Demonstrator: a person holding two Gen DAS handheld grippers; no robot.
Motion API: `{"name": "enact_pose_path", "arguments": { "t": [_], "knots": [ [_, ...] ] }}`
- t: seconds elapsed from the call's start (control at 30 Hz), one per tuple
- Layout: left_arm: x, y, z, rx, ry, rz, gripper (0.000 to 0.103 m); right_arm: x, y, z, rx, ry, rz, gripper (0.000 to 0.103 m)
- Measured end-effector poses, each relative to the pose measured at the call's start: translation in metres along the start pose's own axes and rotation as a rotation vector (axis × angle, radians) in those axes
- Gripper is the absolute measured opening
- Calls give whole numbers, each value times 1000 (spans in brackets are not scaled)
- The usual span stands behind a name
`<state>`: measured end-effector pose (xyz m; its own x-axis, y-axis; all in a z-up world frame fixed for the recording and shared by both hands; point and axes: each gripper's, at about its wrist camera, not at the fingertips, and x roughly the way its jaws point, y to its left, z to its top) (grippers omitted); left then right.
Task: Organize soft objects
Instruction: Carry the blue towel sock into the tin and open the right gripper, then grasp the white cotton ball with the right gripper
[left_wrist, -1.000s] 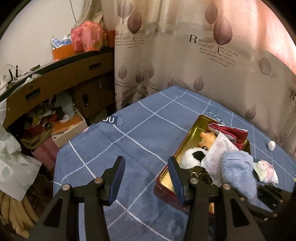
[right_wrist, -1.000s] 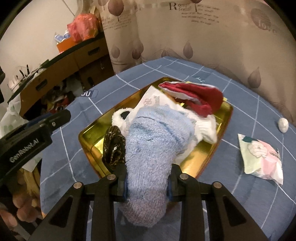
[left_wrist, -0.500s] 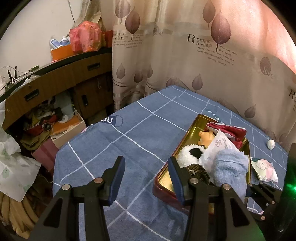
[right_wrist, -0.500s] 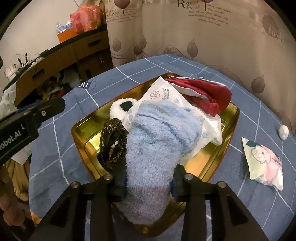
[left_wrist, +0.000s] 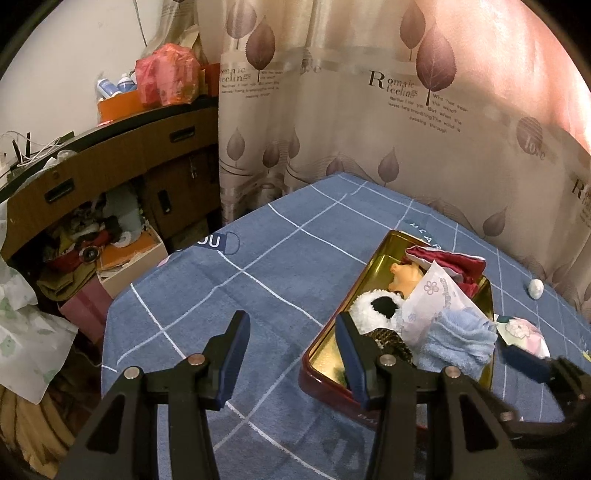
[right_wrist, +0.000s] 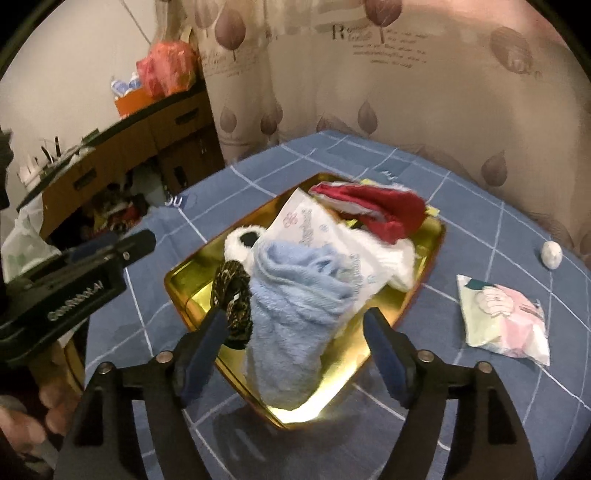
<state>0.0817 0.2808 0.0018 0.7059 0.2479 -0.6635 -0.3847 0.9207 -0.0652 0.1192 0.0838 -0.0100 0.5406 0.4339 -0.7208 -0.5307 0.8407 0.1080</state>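
Both wrist views look forward and down along their fingers. The right sits close over the shallow gold metal tray (right_wrist: 424, 273); the left sees that tray (left_wrist: 373, 266) from its left side.

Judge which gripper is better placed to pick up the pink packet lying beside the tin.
Right. The pink packet lies on the cloth just beyond the open right gripper; the left gripper is across the gold tin.

Bare blue cloth (left_wrist: 280, 280) lies left of the heaped gold tray (left_wrist: 373, 269); curtain (left_wrist: 369, 122) walls the far side.
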Motion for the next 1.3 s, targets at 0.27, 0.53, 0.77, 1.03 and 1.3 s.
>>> {"name": "enact_pose_path", "arguments": {
  "t": [0.27, 0.53, 0.77, 1.03, 1.3],
  "knots": [
    [1, -3, 1, 16, -7, 7, 49, -37, -52, 0, 100, -66, -56, 80],
    [-2, -14, -3, 95, -48, 41, 49, -53, -167, -1, 159, -59, -288, 80],
    [6, -13, 1, 80, -44, 9, 49, -14, -279, 8, 252, -1, -402, 80],
    [20, -24, 4, 142, -44, 55, 49, 59, -353, 37, 353, 58, -424, 80],
    [28, -20, 4, 140, -21, 68, 49, 91, -363, 44, 299, 95, -430, 42]
  ]
}}
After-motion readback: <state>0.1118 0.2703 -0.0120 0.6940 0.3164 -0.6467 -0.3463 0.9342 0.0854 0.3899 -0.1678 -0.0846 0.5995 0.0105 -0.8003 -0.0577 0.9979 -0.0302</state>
